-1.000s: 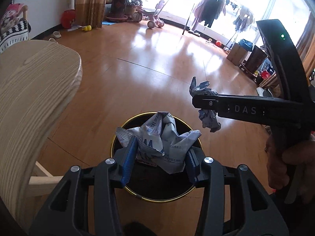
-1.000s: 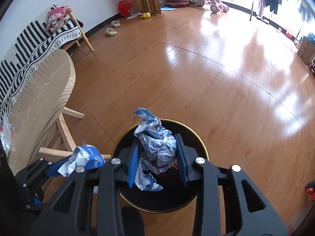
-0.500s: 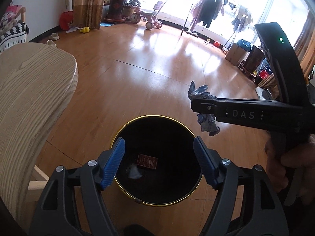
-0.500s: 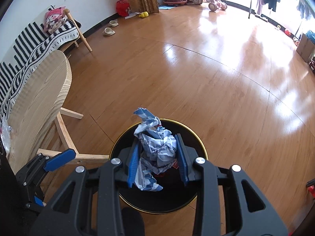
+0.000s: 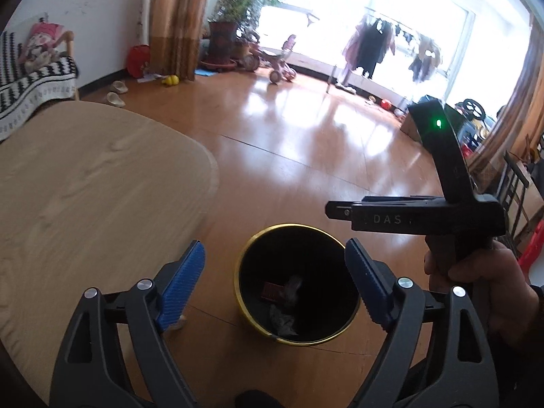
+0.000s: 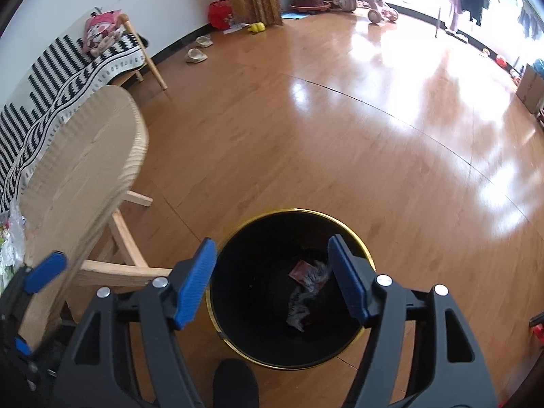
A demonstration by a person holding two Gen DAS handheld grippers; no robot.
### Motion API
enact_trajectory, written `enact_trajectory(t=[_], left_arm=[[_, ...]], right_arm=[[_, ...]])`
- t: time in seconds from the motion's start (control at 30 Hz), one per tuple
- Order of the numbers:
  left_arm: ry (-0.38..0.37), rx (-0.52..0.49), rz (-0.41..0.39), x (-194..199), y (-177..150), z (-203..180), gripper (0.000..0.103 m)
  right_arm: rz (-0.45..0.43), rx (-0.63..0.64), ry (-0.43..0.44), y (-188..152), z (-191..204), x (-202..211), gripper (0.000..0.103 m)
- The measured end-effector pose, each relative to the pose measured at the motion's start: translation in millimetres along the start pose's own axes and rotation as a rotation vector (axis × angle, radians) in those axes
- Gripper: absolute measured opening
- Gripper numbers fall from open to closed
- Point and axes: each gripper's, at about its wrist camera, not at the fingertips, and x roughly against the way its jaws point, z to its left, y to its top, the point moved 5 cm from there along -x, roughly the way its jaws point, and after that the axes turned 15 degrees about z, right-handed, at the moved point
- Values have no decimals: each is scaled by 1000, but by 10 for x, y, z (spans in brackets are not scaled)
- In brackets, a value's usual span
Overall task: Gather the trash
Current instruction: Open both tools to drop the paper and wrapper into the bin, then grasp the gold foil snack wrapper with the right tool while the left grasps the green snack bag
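- On the wooden floor (image 6: 306, 129) stood a round black trash bin (image 6: 217, 292) with a thin gold rim, its mouth open to both wrist cameras.
- At the bottom of the bin lay crumpled grey-white paper (image 6: 301, 301) and a small red-brown packet (image 6: 301, 268), close together; in the left wrist view the same paper (image 5: 284, 319) and packet (image 5: 272, 289) showed deep inside the bin (image 5: 244, 292).
- The left gripper (image 5: 275, 282) hung above the bin with its blue-padded jaws spread wide; they had just been opening, and nothing was between them.
- The right gripper (image 6: 272, 278) was also poised over the bin, jaws apart and just opened, with no trash between the pads; the paper lay in the bin below.
- In the left wrist view the right gripper (image 5: 335, 209) appeared side-on at the right, held by a hand (image 5: 476, 282), a green light glowing on its body.
- A pale wooden table (image 5: 85, 187) stood to the left of the bin, near it but apart.
- A striped black-and-white blanket (image 6: 68, 68) lay over a bench by the wall.
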Motion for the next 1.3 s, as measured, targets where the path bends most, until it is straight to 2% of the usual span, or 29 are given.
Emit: enact_trajectory(t=[0.2, 0.37, 0.47, 0.57, 0.67, 0.83, 0.97, 1.13, 1.3], left_arm=[[123, 143, -98, 775, -232, 690, 86], [268, 297, -153, 1476, -685, 1436, 86], [393, 400, -170, 1920, -1120, 1961, 86], [485, 511, -172, 2309, -1605, 2429, 86], [536, 625, -184, 2674, -2099, 2810, 86], [587, 757, -192, 3047, -2738, 3238, 86], [596, 811, -197, 3221, -3052, 3431, 86], [592, 821, -191, 3230, -3114, 3485, 86], [579, 801, -174, 3126, -3073, 3542, 86]], right_arm=[[-59, 137, 62, -28, 879, 206, 73], [-77, 305, 146, -154, 1945, 343, 74], [-66, 411, 209, -320, 2628, 368, 74], [-39, 531, 260, -575, 3354, 348, 74], [1, 633, 280, -838, 3982, 266, 74], [72, 810, 271, -1410, 4861, 18, 74], [107, 905, 243, -1744, 5289, -157, 75], [133, 953, 236, -1956, 5592, -298, 80], [142, 982, 211, -2046, 5768, -422, 80]])
